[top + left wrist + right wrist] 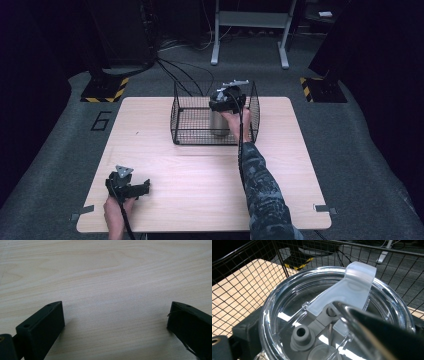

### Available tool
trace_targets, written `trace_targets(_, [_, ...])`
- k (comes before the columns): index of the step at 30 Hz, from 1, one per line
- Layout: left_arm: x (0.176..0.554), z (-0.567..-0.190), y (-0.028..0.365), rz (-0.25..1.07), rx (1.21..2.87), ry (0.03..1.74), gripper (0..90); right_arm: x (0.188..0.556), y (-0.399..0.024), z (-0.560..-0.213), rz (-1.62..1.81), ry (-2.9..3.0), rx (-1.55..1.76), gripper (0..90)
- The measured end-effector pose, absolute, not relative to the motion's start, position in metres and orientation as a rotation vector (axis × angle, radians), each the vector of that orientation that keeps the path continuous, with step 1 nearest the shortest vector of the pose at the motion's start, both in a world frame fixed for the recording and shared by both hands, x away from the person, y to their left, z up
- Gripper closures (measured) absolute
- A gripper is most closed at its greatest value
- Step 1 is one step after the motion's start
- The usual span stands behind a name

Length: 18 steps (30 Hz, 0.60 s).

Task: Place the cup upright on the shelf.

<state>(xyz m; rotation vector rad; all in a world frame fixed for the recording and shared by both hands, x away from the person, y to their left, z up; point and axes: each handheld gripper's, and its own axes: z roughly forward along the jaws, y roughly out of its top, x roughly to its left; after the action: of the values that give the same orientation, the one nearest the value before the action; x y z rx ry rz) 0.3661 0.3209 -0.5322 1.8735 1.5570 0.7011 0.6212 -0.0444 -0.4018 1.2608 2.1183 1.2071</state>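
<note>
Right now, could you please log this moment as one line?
right claw: shut on tumbler, inside wire basket | left claw: open, idle over table

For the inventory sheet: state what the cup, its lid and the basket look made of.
Cup: likely brushed steel, dull grey sheen.
Lid: clear plastic, see-through with glints; frosted flip tab, grey seemingly rubber plug.
Basket: black wire mesh, probably coated metal.

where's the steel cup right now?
In the high view the steel cup stands inside the wire basket at the table's far edge, right of centre, held by the right gripper. The right gripper view shows its clear lid between the jaws.
</note>
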Motion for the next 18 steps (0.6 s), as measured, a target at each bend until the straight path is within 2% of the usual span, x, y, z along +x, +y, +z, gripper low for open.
trace_targets(18, [0.366,-0.532,0.321,0.709,1.877,1.554,0.8,0.61,-0.044,-0.407,1.185,2.139,1.169,3.1])
